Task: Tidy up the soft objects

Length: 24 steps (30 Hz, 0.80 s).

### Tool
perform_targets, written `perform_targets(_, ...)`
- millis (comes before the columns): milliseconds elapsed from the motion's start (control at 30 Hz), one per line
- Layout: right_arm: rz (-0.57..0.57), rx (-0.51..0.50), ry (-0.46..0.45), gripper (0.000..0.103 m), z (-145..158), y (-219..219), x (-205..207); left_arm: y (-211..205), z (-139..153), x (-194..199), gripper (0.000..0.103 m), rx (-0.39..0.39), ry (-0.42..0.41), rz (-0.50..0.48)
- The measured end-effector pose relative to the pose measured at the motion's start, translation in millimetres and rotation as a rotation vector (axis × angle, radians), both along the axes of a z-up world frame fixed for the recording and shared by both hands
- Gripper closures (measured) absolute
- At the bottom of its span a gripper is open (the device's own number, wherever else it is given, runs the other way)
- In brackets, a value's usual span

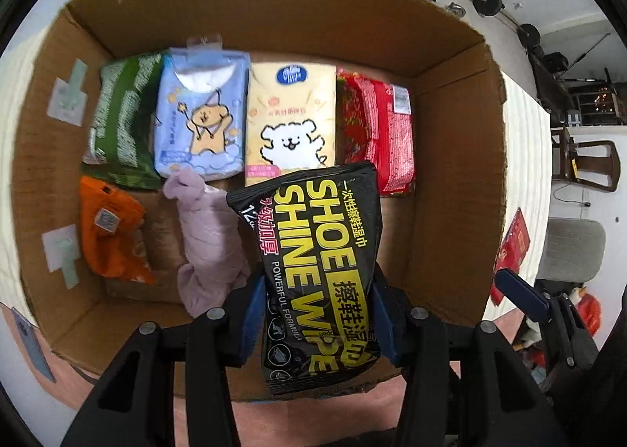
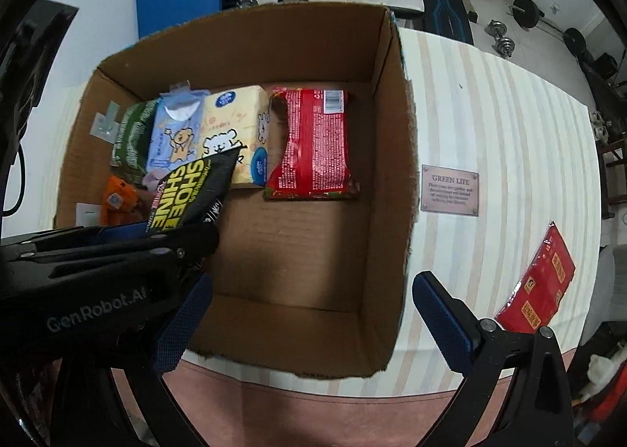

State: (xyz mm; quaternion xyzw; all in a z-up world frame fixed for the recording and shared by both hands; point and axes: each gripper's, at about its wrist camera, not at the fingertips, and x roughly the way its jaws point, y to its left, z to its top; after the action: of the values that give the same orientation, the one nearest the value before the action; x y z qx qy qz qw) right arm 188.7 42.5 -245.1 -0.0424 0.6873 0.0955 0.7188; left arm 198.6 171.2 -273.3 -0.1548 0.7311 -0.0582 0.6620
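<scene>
Left gripper [image 1: 317, 313] clamps the black "SHOE SHINE WIPE" pouch [image 1: 317, 263] between its blue pads, held over the near part of the open brown cardboard box [image 1: 450, 212]. Right gripper [image 2: 309, 313] stands wide open and empty over the box's near right side. Farther in, along the far wall left to right: green pack [image 1: 121, 122], blue tissue pack [image 1: 200, 114], yellow tissue pack [image 1: 290, 118], red foil packet [image 1: 384, 129].

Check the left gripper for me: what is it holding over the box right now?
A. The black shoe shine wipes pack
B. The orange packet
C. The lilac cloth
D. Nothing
A: the left gripper has its blue pads pressed on both sides of the black shoe shine wipes pack, which hangs above the cardboard box.
</scene>
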Motion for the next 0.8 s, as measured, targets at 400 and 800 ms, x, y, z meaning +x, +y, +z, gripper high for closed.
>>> perform_targets(400, -0.007, -0.036, -0.012, 0.000, 5.8, -5.9, -4.8, -4.0, 14.4, -4.8, 0.023, 0.069, -0.068, 0.000)
perform_targets(800, -0.028, -0.030, -0.023, 0.000, 15.9, -21.1, -8.8, 11.3, 40.6, -24.9, 0.002, 0.246, -0.180, 0.025)
